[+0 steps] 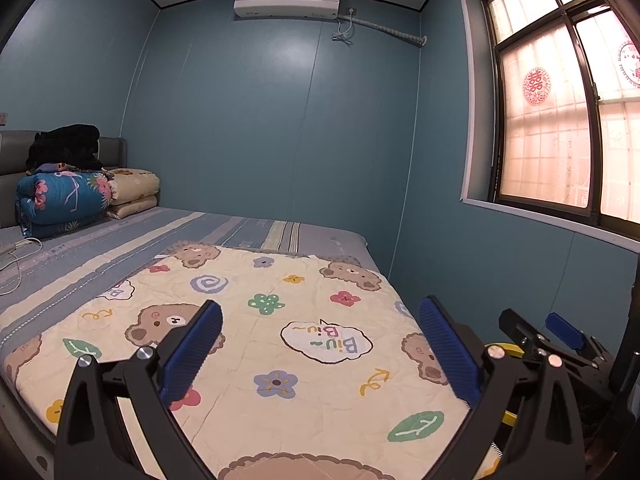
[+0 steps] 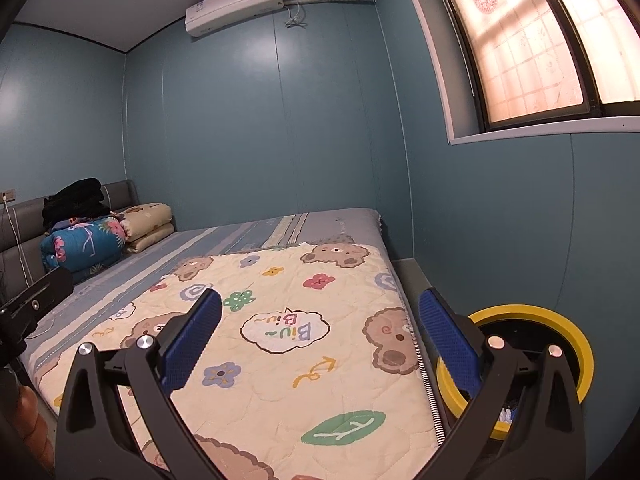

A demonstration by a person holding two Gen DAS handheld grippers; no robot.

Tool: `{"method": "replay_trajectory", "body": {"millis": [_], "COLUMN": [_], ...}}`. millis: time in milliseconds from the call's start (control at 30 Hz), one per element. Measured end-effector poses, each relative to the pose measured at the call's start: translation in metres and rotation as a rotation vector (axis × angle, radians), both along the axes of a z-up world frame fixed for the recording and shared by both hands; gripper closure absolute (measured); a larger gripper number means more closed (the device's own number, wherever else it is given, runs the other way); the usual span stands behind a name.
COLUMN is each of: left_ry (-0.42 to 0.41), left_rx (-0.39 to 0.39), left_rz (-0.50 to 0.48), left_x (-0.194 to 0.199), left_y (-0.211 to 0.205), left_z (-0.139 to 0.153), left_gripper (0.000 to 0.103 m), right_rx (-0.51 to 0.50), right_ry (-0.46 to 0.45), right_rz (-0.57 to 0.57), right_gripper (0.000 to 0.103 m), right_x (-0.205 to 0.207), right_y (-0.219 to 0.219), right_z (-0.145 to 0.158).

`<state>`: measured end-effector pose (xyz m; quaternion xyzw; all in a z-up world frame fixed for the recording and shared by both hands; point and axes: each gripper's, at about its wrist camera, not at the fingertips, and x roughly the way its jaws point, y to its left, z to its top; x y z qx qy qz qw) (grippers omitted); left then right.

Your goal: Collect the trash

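1. Both the left gripper [image 1: 320, 344] and the right gripper [image 2: 320, 340] hung over the near end of the bed [image 1: 120, 240], fingers spread wide apart with nothing between them.
2. Beneath them lay a cream bear-print quilt [image 1: 304, 312], flat across the bed's near end and reaching its right edge; no loose trash was visible on it.
3. A yellow-rimmed bin [image 2: 568, 328] stood on the floor just beside the bed's right edge, under the right gripper; pale crumpled scraps [image 2: 506, 414] showed inside, too small to identify.
4. Judging by those scraps, any trash would probably be light and soft, crushing easily; a gentle pinch across the middle of a wad should do, though thin pieces could slip.
5. At the bed's far left corner, folded quilts [image 1: 64, 200] were stacked against the headboard [image 2: 120, 190], dark clothing [image 1: 66, 146] on top.
6. An air conditioner [image 1: 288, 0] hung on the far wall.
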<state>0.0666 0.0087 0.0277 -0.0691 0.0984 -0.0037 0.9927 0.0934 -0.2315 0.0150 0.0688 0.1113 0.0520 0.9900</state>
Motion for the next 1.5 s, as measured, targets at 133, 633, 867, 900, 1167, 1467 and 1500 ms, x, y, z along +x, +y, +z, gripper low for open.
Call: {"method": "replay_trajectory", "body": {"millis": [133,633,867,900,1167,1467,1500], "left_ry": [0.001,0.005,0.011,0.012,0.017,0.024,0.025], "left_rx": [0.002,-0.008,-0.012,-0.013,-0.014,-0.012,-0.012], "left_rz": [0.004,0.002,0.000,0.001,0.000,-0.002,-0.003], "left_x": [0.001,0.002,0.002,0.002,0.002,0.003,0.004], "left_y": [0.000,0.003,0.001,0.000,0.000,-0.001,-0.002], "left_z": [-0.001,-0.001,-0.004,-0.003,-0.004,-0.004,-0.005], "left_gripper": [0.008,0.008,0.008,0.008,0.008,0.008,0.008], "right_rx": [0.003,0.019,0.023,0.024,0.033,0.039,0.039], "right_ry": [0.001,0.015,0.027,0.028,0.046,0.057,0.060], "right_rz": [-0.005,-0.019,-0.017,-0.017,-0.018,-0.017,-0.017], "right_gripper": [0.008,0.008,0.008,0.008,0.008,0.008,0.008], "right_x": [0.000,0.003,0.005,0.006,0.009,0.011,0.011], "right_y": [-0.001,-0.004,-0.004,-0.004,-0.005,-0.006,-0.006], "right_z": [-0.001,-0.001,-0.003,-0.004,-0.007,-0.009,-0.010]}}
